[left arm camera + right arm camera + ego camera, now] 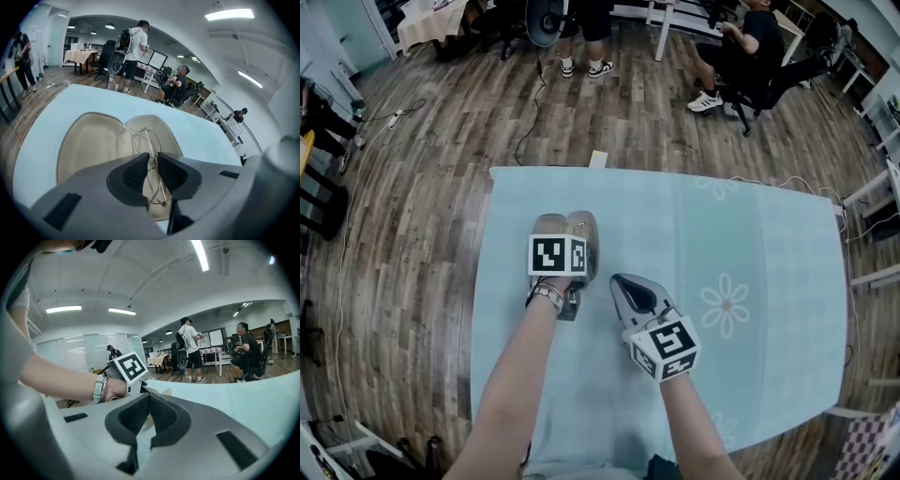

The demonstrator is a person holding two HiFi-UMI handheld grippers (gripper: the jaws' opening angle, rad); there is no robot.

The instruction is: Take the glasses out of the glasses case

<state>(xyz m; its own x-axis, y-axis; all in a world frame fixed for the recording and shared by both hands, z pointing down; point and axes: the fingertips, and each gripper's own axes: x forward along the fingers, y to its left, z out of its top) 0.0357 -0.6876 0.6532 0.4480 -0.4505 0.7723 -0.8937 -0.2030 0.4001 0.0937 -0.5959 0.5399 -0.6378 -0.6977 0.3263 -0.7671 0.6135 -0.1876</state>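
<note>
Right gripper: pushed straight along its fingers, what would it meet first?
Probably the left gripper, which sits right over the open glasses case; depth is hard to judge here.

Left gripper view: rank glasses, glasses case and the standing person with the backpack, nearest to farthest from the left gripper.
1. glasses, gripped between the fingers.
2. glasses case, open, just beyond.
3. standing person, past the table, upper left.

Left hand-held gripper [153, 158] pinches the glasses [144, 139]; right hand-held gripper [149, 398] rides alongside, jaws pressed together, both forearms outstretched.
</note>
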